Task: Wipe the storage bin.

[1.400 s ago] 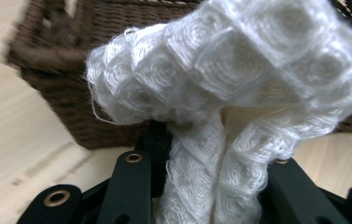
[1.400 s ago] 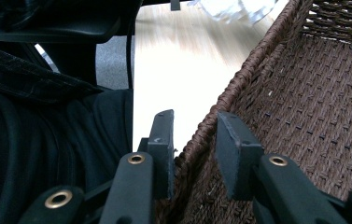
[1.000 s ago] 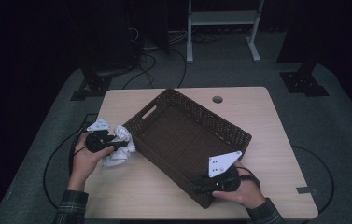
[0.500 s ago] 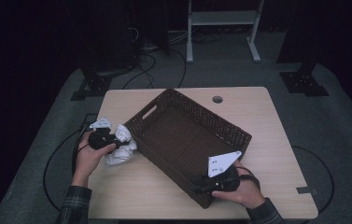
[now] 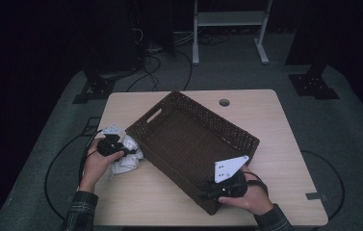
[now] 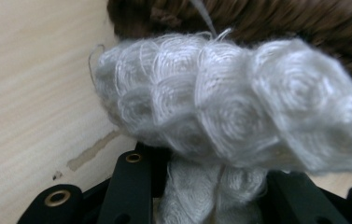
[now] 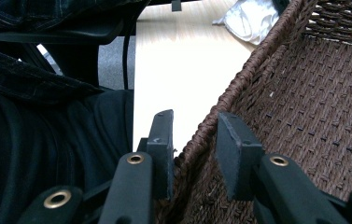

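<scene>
A dark wicker basket (image 5: 193, 149) is set at an angle on the wooden table (image 5: 285, 125). Just off the basket's left corner, a crumpled white knitted cloth (image 5: 126, 159) is pinched by the left gripper (image 5: 114, 147); in the left gripper view the cloth (image 6: 229, 116) is seen bunched between the closed-in jaws, right up against the basket wall. At the basket's near corner, its rim (image 7: 220, 112) is straddled by the right gripper (image 7: 194, 135), jaws clamped on either side of the weave.

high: above, facing down-forward | gripper views: close along jaws | shared: basket (image 5: 193, 139) rim
</scene>
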`<state>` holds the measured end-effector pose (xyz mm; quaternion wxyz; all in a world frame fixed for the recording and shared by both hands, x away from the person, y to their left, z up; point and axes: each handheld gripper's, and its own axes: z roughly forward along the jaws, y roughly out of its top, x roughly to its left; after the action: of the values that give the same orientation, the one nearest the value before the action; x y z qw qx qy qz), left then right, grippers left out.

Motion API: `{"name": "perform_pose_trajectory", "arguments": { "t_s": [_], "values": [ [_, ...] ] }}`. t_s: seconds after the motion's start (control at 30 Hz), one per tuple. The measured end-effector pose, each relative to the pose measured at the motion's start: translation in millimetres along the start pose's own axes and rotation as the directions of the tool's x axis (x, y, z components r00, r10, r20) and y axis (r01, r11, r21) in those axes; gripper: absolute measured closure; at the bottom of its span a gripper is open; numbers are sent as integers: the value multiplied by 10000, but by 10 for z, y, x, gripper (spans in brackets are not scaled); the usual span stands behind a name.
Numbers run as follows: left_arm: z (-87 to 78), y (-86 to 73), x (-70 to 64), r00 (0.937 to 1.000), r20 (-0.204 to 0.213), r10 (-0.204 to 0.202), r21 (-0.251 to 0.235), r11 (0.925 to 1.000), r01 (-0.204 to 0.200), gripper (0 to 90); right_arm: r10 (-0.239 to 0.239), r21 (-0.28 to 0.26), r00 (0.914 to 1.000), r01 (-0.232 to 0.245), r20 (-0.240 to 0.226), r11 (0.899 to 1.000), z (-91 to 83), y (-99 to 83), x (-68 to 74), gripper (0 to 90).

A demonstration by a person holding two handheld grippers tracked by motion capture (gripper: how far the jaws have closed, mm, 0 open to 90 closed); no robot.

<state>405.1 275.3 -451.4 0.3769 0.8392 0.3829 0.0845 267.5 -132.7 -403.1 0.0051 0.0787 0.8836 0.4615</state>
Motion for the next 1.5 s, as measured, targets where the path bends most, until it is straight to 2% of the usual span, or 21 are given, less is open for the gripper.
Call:
{"name": "perform_pose_trajectory", "arguments": {
  "t_s": [0.33,0.53,0.83,0.97,1.1,1.5],
  "values": [
    [200,-60,-36,9997,-104,218,949,9953,-208,665,2,0,10000,-2,-1,10000,0,-1,-1,669],
    [212,-104,-28,10000,-4,-11,693,9976,11,662,0,-2,10000,0,-2,10000,0,-1,-2,669],
    [108,-67,-53,10000,34,88,440,9990,-90,663,26,8,10000,-26,-3,10000,-1,-1,-1,669],
    [25,-22,-100,9996,69,279,171,9995,-280,664,29,8,10000,-29,-4,10000,-1,-1,-1,669],
    [-64,26,-133,9995,196,257,-242,9994,-252,663,26,9,10000,-26,-11,10000,0,-1,-3,669],
    [-317,123,-211,9987,195,474,-1009,9939,-452,663,45,9,10000,-45,-7,10000,0,-1,-2,669]
  ]
}}
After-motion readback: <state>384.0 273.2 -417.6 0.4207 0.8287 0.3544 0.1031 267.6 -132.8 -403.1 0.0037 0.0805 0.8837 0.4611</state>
